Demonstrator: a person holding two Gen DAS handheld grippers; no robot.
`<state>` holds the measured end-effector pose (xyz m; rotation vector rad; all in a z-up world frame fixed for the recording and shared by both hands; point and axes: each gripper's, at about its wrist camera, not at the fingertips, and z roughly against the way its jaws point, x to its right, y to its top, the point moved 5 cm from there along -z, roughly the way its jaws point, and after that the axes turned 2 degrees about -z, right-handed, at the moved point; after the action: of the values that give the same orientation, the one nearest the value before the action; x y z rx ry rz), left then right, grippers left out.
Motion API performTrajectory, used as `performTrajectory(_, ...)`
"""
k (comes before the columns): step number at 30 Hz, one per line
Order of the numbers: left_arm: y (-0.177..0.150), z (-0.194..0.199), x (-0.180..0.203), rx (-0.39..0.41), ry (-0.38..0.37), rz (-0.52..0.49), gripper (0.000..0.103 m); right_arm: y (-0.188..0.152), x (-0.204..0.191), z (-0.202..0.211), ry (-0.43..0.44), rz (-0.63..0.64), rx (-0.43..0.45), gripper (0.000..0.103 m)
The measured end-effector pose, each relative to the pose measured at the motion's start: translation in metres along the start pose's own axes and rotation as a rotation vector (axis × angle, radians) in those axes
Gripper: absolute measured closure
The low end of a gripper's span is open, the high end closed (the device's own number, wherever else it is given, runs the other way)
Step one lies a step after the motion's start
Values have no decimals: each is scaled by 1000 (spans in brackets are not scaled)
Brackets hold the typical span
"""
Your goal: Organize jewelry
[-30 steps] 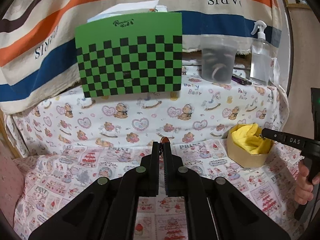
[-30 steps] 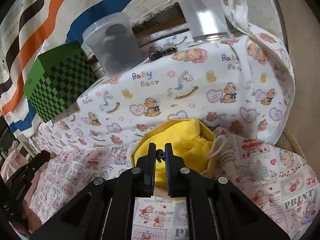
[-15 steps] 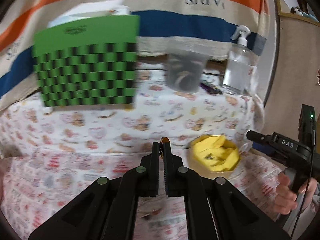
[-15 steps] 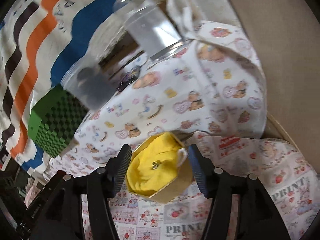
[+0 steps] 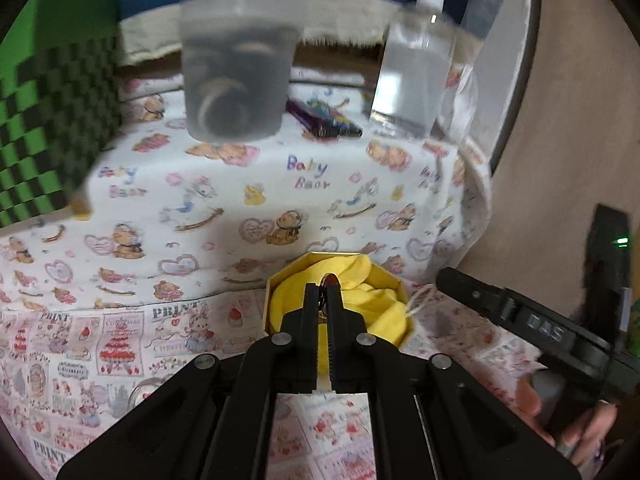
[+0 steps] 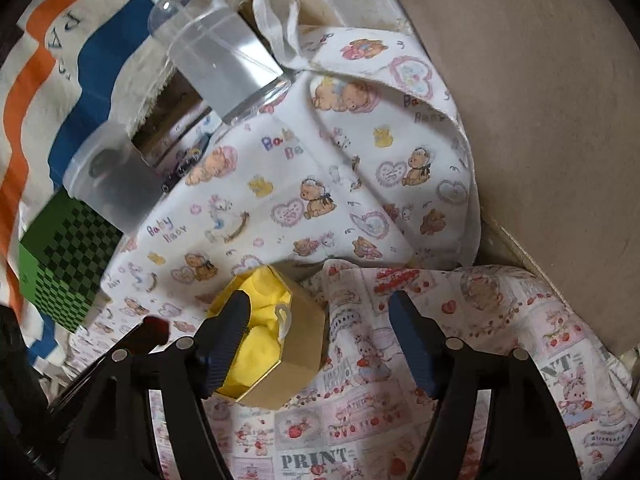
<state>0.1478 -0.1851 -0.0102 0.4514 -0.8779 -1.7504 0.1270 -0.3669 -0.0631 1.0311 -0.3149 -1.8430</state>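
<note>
Jaws of the left gripper [image 5: 323, 294] stayed pressed together on a small piece of jewelry [image 5: 322, 307], its reddish tip peeking out between the fingertips, now poised right over the yellow cloth [image 5: 380, 308] lining the hexagonal gold box [image 5: 276, 280]; a second earlier the same gripper had hung well to the left of that box, facing the green checkered box [image 5: 52, 128]. The right gripper [image 6: 320, 340], which a second earlier had pinched a small dark piece above the cloth, stood with its jaws spread wide and empty, drawn back to the right of the box, one finger crossing in front of the cloth. That piece had been seen lying on the cloth half a second before; here it was hidden or too small to make out. Judged from this, one item was delivered and the second awaited release. Beyond, on the bear-print sheet [image 5: 240, 192], stood a frosted plastic tub [image 5: 236, 80] and a clear spray bottle [image 5: 416, 72].
</note>
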Motion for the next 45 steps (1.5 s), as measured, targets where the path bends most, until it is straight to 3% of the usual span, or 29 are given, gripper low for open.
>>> performTrajectory(6, -2, -17, -6, -3, -27, 52, 97, -3, -6, -3, 7, 15, -17, 29)
performTrajectory(8, -2, -15, -7, 7, -4, 36, 75, -3, -8, 1, 0, 24, -1, 29)
performTrajectory(9, -2, -10, -8, 25, 3, 29, 59, -2, -9, 3, -4, 28, 7, 29)
performTrajectory(10, -3, -3, -11, 50, 15, 23, 53, -1, -11, 5, -10, 35, 17, 29)
performTrajectory(14, -3, 32, -18, 153, 113, -39, 46, 1, -19, 15, -8, 63, 49, 29)
performTrajectory(19, -17, 90, -25, 317, 208, -69, 24, 1, -35, 34, 16, 99, 73, 29)
performTrajectory(22, -28, 121, -33, 391, 233, -65, 17, 2, -46, 52, 41, 128, 133, 20)
performTrajectory(26, -38, 150, -43, 463, 269, -65, 10, -3, -63, 68, 37, 204, 191, 19)
performTrajectory(33, -53, 176, -58, 541, 322, -96, 1, -18, -84, 74, 71, 263, 207, 15)
performTrajectory(37, -63, 172, -71, 515, 319, -71, 1, -28, -93, 71, 104, 286, 166, 14)
performTrajectory(45, -78, 159, -93, 461, 346, -32, 1, -42, -103, 65, 86, 334, 168, 11)
